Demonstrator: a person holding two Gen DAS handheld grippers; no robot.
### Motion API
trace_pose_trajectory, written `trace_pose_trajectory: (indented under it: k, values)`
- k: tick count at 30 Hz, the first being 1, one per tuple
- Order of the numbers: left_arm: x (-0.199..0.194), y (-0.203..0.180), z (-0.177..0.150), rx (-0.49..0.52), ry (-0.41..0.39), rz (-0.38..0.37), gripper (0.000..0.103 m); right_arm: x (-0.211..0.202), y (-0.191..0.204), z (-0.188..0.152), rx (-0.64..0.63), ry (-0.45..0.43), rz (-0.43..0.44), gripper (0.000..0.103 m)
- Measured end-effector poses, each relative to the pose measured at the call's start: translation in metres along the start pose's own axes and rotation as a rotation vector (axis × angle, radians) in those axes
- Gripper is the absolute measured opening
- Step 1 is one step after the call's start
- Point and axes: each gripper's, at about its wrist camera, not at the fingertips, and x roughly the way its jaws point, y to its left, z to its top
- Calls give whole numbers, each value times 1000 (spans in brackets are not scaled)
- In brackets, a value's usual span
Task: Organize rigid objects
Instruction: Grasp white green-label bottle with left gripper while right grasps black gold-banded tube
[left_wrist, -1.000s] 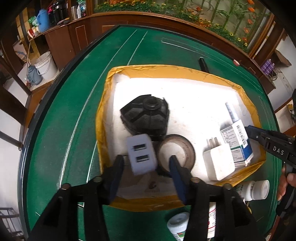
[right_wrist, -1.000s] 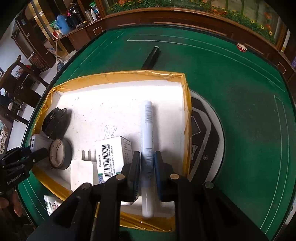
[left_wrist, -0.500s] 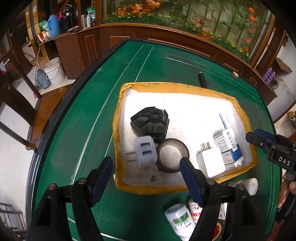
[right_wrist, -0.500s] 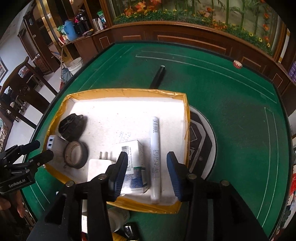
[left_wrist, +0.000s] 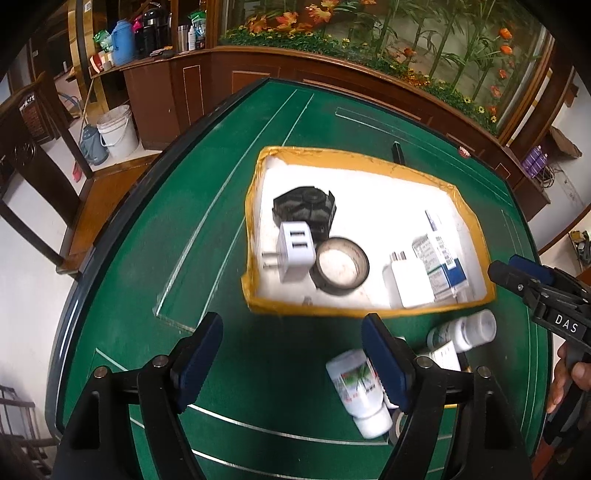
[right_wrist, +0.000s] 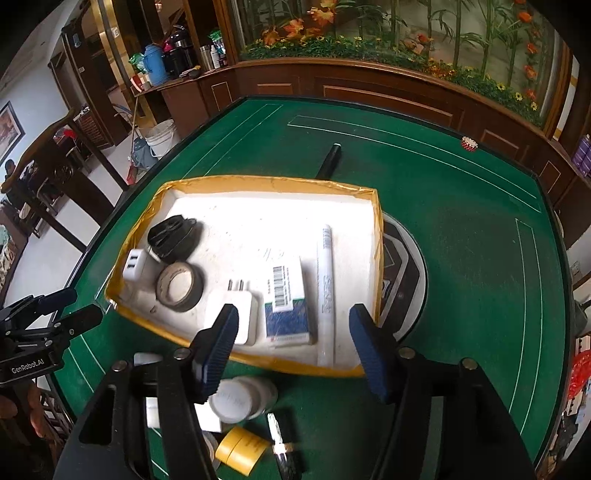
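Note:
A white tray with yellow-taped rim lies on the green table. In it are a black ribbed part, a white USB charger, a tape roll, a white plug adapter, a blue-and-white box and a white tube. My left gripper hangs above the green felt near the tray's front edge, jaws opening and empty. My right gripper hovers over the tray's near edge, jaws opening, nothing between them.
White bottles, a yellow tape roll and a small dark cylinder lie on the felt in front of the tray. A black pen lies behind it. A wooden cabinet rings the table's far side.
The left gripper let go of the USB charger and the right gripper released the white tube; both opened, rose and drew back toward the tray's front edge.

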Motion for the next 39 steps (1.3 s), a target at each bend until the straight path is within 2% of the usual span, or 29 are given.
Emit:
trace_pose_trajectory:
  k: [11,21,29,35,36,37,38,39]
  values:
    - [4,-14,-32,0,54,-28,81,-25,2,-22,-11,-16,5,70]
    - [12,-21,-48,-1,94,-44,81,-41,-6,-44,1,-14,4,82]
    - [21,-17,-55,-40,130,-49,81,-44,-25,-85,84,40,26,83]
    - [35,-22,-52,-67,149,-70,81,-35,-30,-102,108,83,23,83]
    - [40,-24,-52,-68,160,-67,79,-35,-29,-103,106,85,24,83]
    - [42,-24,-53,-68,166,-71,69,-35,-28,-103,102,87,25,83]
    - [46,-26,-53,-71,176,-87,66,-35,-27,-103,97,88,26,83]
    - [50,-27,-55,-77,190,-106,58,-34,-26,-103,90,89,30,83]
